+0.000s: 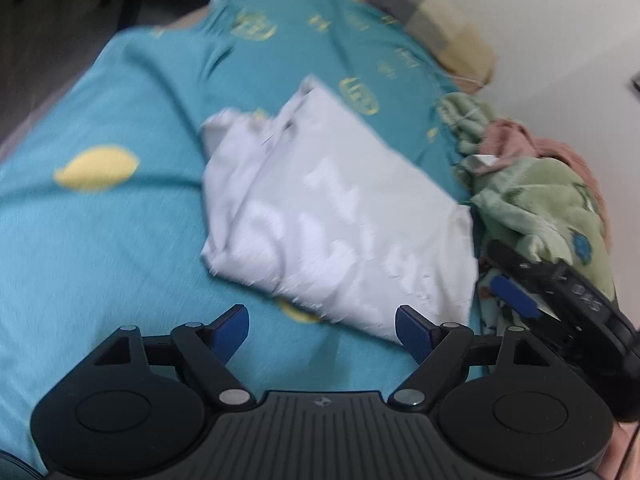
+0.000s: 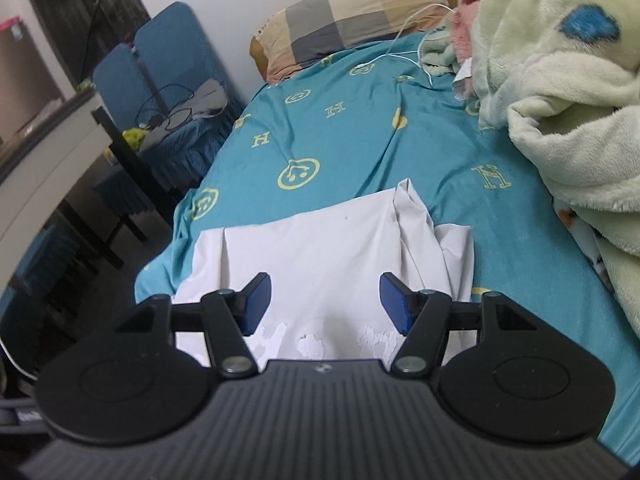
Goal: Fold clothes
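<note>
Teal bedsheet (image 2: 352, 136) with yellow motifs filling most of both views. Heaped green fleece blanket (image 2: 560, 92) crowding the right edge, pink cloth beside it. Blue chairs (image 2: 168, 64) at upper left, checked pillow (image 2: 352, 20) at top centre. Folded white garment (image 2: 320, 248) flat at centre, lower centre in the right wrist view. Left gripper (image 1: 322, 334) spread wide, empty, near the garment's lower edge. Right gripper (image 2: 325, 304) spread above the garment, gripping nothing. Thin white cable (image 2: 412, 40) near the pillow.

White garment (image 2: 316, 248) with raised white print, partly folded, lying flat on teal bedsheet (image 2: 352, 136)
</note>
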`<action>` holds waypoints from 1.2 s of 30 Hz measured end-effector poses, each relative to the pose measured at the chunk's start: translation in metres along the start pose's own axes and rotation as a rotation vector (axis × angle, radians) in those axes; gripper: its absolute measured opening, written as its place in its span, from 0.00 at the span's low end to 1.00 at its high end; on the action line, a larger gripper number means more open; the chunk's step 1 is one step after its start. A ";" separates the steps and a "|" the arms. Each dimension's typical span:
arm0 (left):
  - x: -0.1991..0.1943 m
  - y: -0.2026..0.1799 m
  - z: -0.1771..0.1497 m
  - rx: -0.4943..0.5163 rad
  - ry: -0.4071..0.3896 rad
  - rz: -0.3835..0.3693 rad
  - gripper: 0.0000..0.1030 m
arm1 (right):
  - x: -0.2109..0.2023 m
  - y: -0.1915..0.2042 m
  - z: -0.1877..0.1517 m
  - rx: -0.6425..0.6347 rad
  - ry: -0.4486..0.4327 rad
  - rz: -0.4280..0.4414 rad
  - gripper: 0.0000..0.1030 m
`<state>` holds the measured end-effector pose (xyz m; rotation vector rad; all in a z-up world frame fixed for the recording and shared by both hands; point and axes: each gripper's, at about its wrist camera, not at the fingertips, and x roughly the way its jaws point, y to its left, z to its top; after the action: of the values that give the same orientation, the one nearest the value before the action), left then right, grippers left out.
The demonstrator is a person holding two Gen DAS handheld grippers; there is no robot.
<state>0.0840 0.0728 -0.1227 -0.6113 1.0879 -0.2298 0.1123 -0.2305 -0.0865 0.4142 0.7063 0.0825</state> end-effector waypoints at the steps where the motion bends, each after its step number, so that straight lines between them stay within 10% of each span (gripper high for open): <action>1: 0.006 0.006 0.001 -0.041 0.024 -0.003 0.80 | 0.000 -0.001 0.000 0.010 -0.001 0.003 0.61; 5: 0.032 0.031 -0.001 -0.236 0.107 -0.066 0.78 | 0.002 -0.004 0.002 0.054 0.001 0.025 0.61; 21: 0.062 0.064 0.016 -0.576 -0.048 -0.239 0.63 | -0.004 -0.009 0.004 0.242 0.032 0.156 0.63; 36: 0.039 0.048 0.029 -0.528 -0.138 -0.322 0.31 | 0.022 -0.034 -0.055 0.821 0.267 0.441 0.62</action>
<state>0.1218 0.1041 -0.1704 -1.2615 0.9126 -0.1732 0.0914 -0.2382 -0.1513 1.3642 0.8857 0.2700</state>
